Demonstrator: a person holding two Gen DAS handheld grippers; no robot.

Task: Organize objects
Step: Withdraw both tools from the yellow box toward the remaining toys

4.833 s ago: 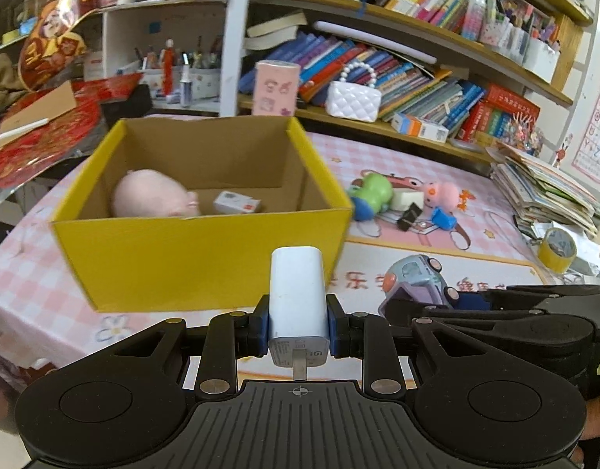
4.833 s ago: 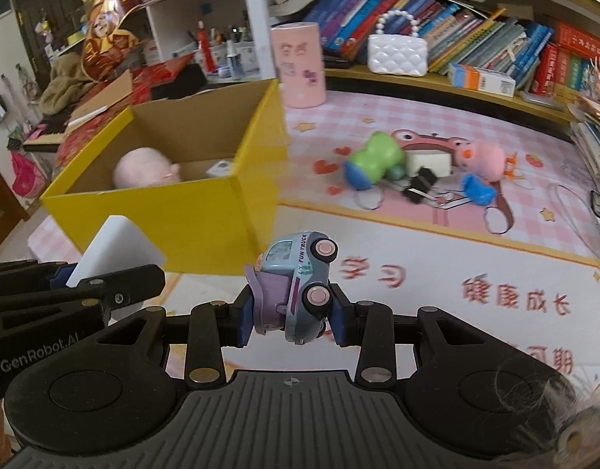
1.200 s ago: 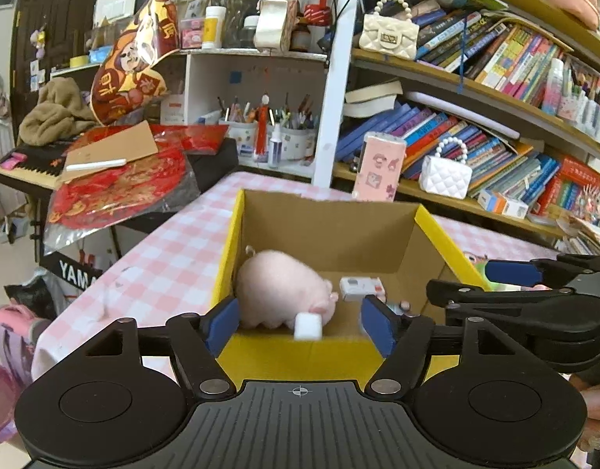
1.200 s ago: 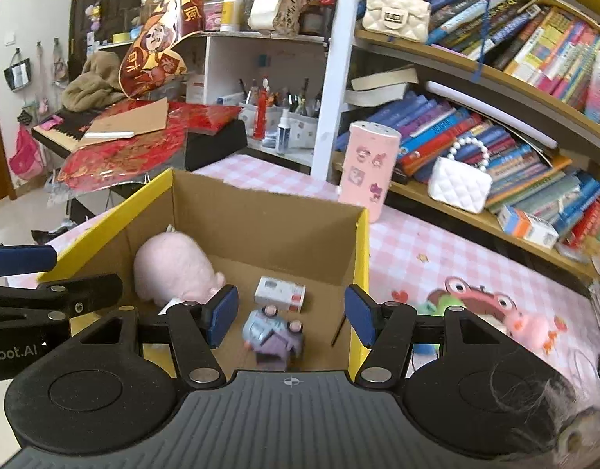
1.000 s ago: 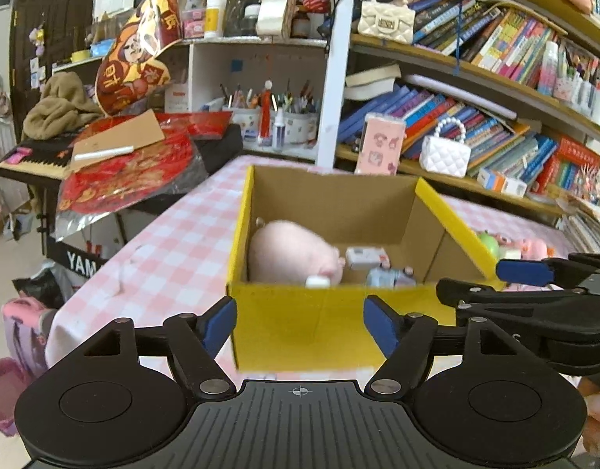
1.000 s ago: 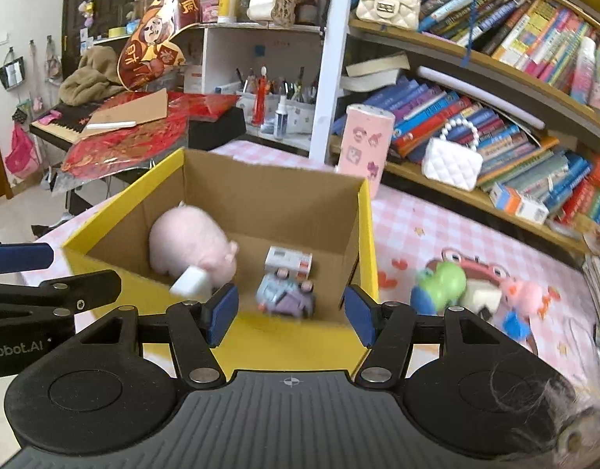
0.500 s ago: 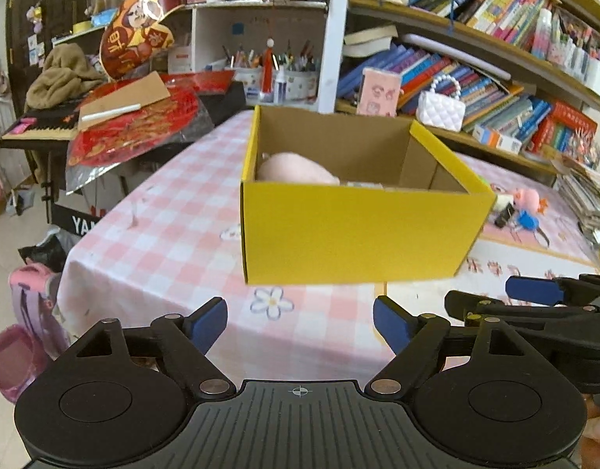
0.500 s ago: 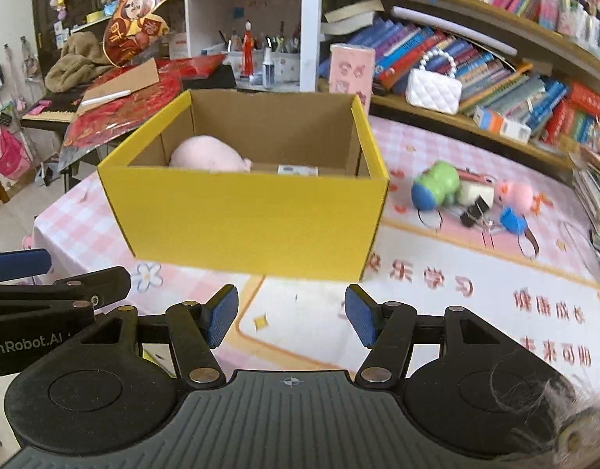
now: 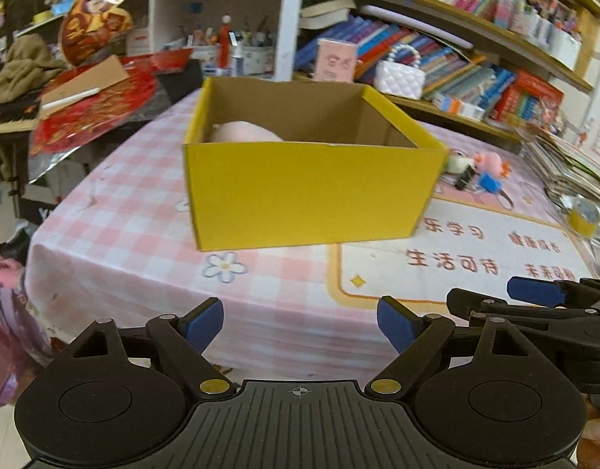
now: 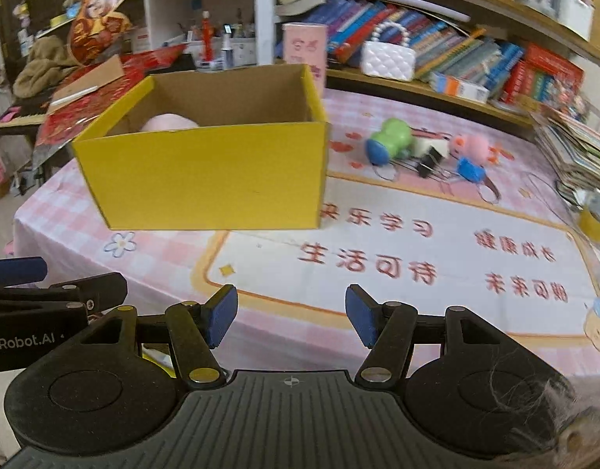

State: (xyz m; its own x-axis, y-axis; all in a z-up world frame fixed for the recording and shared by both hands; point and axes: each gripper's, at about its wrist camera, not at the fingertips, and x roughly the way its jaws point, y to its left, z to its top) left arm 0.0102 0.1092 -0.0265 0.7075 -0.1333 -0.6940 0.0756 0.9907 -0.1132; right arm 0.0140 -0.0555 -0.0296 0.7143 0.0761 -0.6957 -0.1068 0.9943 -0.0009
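The yellow cardboard box (image 9: 311, 191) stands open-topped on the pink checked surface (image 9: 135, 230), its near wall facing both cameras. Over its rim only the rounded top of a pink plush toy (image 9: 247, 133) shows, lying toward the box's left side; anything else inside is hidden by the wall. To the right of the box, on the printed mat (image 10: 437, 250), lies a loose cluster: a green and blue toy (image 10: 390, 140), a black binder clip (image 10: 429, 164), a pink pig figure (image 10: 474, 144) and a small blue piece (image 10: 470, 170). A roll of yellow tape (image 10: 593, 215) sits near the surface's right edge. Behind, a white quilted purse (image 10: 386, 58) rests on the bookshelf.

The left hand-held gripper (image 9: 300, 322) hangs before the surface's near edge, blue pads wide apart and empty. The right hand-held gripper (image 10: 291, 314) is beside it, likewise spread and holding nothing.
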